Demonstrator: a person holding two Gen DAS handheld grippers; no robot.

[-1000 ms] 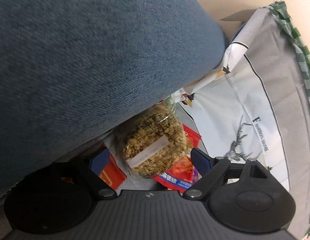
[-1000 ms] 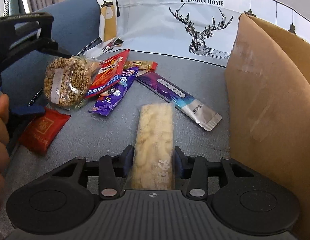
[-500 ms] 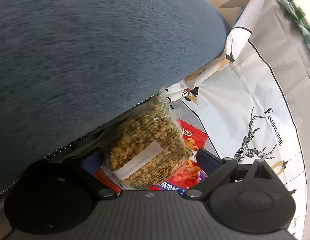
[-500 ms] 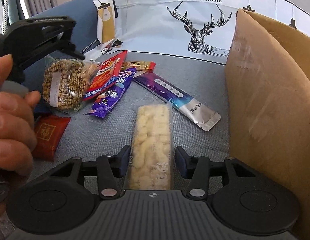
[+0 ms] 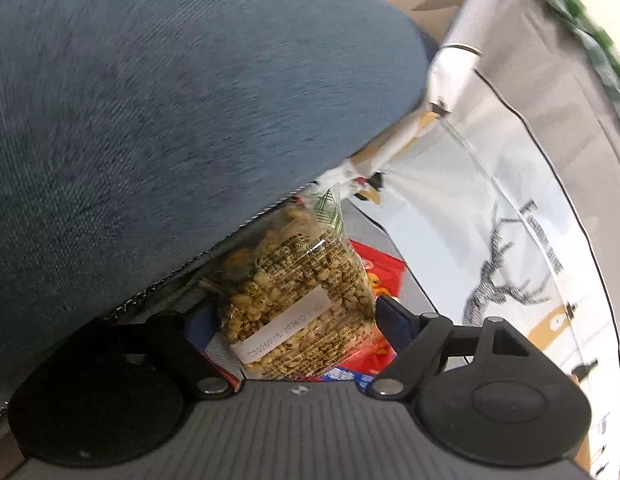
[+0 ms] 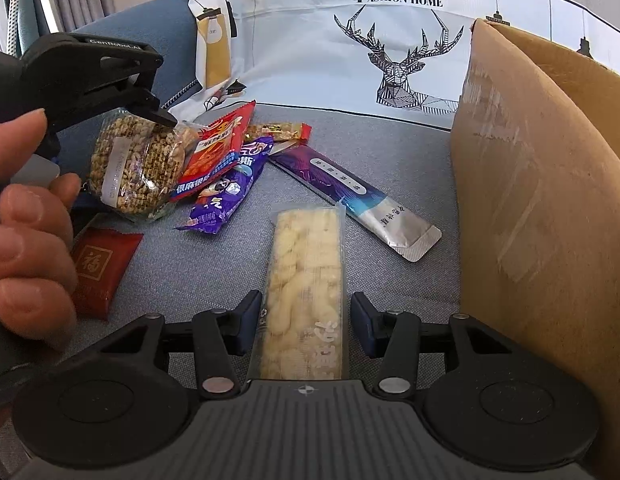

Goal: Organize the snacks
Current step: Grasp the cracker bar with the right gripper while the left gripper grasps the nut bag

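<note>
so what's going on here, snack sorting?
Yes. A person works two handheld claws over snacks scattered on a grey sofa seat. The left claw is shut on a clear bag of puffed grain, lifted off the seat. The right claw is open, its fingers either side of a long pale snack bar lying flat, with a gap on both sides. A cardboard box stands to the right; the other packets lie loose.
</note>
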